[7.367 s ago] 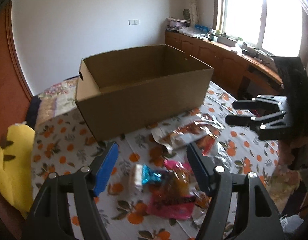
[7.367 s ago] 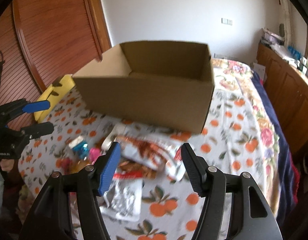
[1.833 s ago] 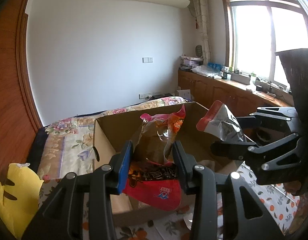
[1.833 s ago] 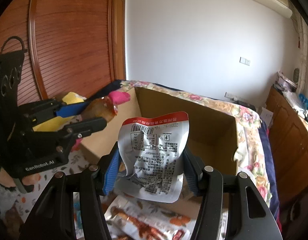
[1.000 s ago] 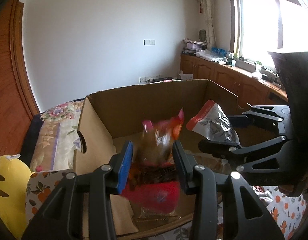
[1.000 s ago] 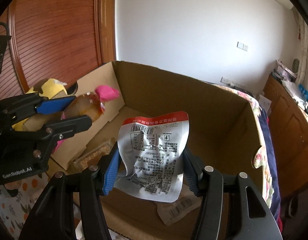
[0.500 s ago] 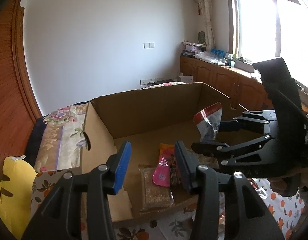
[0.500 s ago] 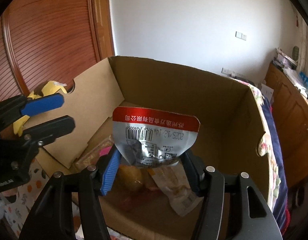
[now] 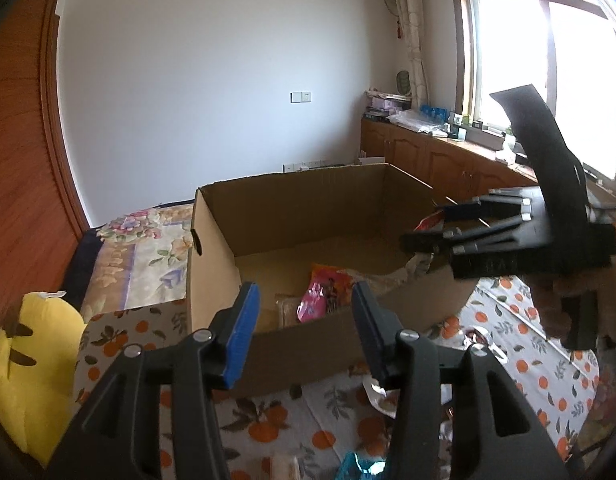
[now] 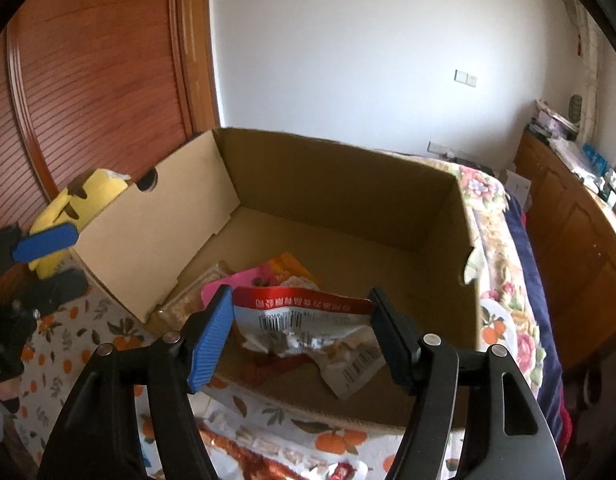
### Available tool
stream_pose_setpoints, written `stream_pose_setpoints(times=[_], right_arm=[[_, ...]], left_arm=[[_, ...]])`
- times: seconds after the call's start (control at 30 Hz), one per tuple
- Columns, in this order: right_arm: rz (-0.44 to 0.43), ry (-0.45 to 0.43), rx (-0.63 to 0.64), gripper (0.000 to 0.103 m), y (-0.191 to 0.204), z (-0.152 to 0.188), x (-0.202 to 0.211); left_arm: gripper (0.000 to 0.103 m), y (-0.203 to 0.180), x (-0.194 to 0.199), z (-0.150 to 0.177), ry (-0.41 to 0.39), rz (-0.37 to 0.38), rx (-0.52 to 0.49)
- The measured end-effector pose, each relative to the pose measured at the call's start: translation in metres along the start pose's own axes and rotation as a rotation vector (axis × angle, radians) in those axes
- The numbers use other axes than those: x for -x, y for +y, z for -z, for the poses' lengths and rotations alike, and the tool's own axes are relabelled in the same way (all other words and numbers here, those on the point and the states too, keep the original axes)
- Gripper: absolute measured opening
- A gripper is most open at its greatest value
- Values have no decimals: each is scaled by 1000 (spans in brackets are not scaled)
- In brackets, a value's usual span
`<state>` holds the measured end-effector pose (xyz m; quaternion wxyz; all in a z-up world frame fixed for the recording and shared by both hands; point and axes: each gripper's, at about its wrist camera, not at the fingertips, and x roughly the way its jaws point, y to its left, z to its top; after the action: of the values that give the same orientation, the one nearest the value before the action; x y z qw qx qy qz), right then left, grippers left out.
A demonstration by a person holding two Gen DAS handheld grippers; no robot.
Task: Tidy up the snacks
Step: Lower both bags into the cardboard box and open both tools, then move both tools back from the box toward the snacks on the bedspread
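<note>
Cardboard box (image 10: 348, 184) walls hide part of the pink snack packet (image 9: 314, 304). Silver-and-red pouch (image 10: 303, 322) sits between the wide right gripper (image 10: 299, 332), contact unclear. Left gripper (image 9: 303, 328) gapes empty at the near rim.

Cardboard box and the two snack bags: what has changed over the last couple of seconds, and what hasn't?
The left hand-held gripper opened and dropped its pink-and-orange snack bag into the brown cardboard box, then drew back toward the near wall. The right hand-held gripper lowered and has opened around its silver red-topped pouch, which now sags crumpled inside the box. The box and the orange-print tablecloth stayed put.
</note>
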<state>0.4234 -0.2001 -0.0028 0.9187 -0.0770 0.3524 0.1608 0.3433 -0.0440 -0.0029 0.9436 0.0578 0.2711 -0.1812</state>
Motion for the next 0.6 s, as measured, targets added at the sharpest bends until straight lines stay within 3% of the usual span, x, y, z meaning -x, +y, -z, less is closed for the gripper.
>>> stream_pose_setpoints(times=[0.27, 0.6], right_arm=[[55, 18, 24, 76, 3, -10, -9], [9, -48, 23, 77, 12, 24, 52]], left_arm=[[49, -13, 27, 10, 10, -5, -21], [50, -30, 47, 45, 49, 7, -10]])
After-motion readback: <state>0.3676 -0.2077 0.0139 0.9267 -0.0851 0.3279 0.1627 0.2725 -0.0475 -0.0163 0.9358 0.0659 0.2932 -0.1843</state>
